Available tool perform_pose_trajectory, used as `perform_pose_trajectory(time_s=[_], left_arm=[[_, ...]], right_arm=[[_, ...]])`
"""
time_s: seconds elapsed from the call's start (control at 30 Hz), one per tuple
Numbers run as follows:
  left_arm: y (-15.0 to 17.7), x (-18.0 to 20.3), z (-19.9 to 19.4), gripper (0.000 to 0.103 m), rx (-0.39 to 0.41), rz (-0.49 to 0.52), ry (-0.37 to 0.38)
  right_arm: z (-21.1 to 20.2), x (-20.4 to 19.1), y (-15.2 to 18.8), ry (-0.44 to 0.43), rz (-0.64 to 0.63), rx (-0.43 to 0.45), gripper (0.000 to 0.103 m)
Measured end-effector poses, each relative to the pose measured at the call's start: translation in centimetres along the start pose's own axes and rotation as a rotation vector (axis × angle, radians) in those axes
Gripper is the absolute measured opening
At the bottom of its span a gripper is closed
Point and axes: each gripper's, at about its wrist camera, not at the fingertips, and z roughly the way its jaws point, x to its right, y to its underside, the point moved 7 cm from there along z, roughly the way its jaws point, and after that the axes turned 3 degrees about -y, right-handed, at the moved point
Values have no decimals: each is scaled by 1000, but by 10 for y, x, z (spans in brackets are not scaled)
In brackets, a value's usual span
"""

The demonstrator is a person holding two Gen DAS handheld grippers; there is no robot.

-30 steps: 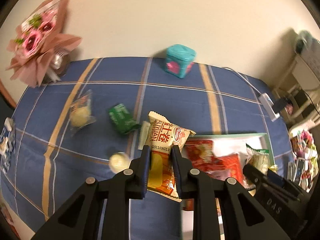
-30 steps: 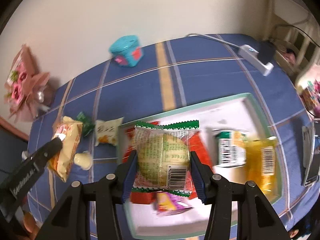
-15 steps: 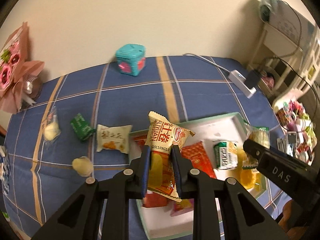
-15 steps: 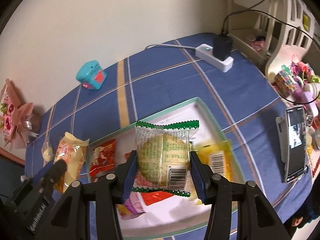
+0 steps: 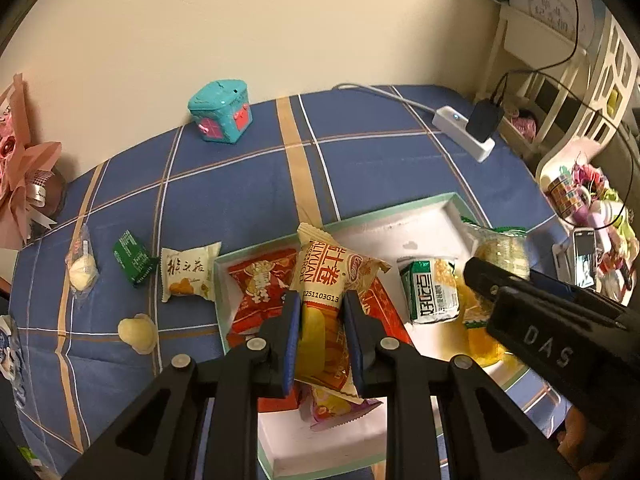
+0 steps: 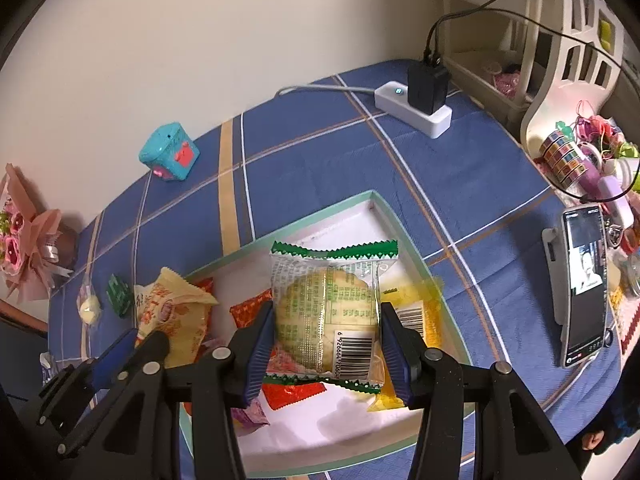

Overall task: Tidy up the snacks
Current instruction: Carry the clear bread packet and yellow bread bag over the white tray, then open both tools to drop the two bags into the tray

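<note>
Left tongs [image 5: 320, 336] pinch a yellow-orange egg-roll packet [image 5: 334, 280] by its lower half, held upright over the near-left part of the white tray [image 5: 432, 232]. Right tongs [image 6: 326, 344] clamp a clear green-edged cake packet [image 6: 332, 300] across its width, barcode side up, over the tray's middle. Both look light, puffy, crinkly and slick film; the contents are probably crumbly, so grip at mid-body or the sealed edge, not hard. Tray already holds red packets [image 5: 260, 280], a green-white packet [image 5: 430, 290] and a yellow one [image 6: 416, 312]. Still loose on the blue plaid table [image 5: 240, 184], left of the tray: a cream packet [image 5: 188, 274], dark green packet [image 5: 132, 256], two pale round sweets [image 5: 138, 334]. Farther back a teal box [image 5: 222, 110] and a power strip [image 5: 464, 132] by the wall.
</note>
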Motion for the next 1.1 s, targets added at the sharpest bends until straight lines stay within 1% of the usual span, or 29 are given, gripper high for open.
perform_pose_trajectory(time_s=[0.27, 0.47, 1.0, 1.1], left_arm=[[8, 4, 16, 23, -44, 7, 6], [14, 4, 28, 23, -82, 0, 7], [17, 5, 35, 24, -113, -17, 16], [16, 5, 33, 24, -112, -19, 17]], right_arm=[[14, -4, 8, 3, -16, -38, 53], [28, -1, 15, 23, -13, -80, 53], [34, 0, 17, 27, 2, -107, 54], [33, 2, 17, 36, 8, -106, 58]])
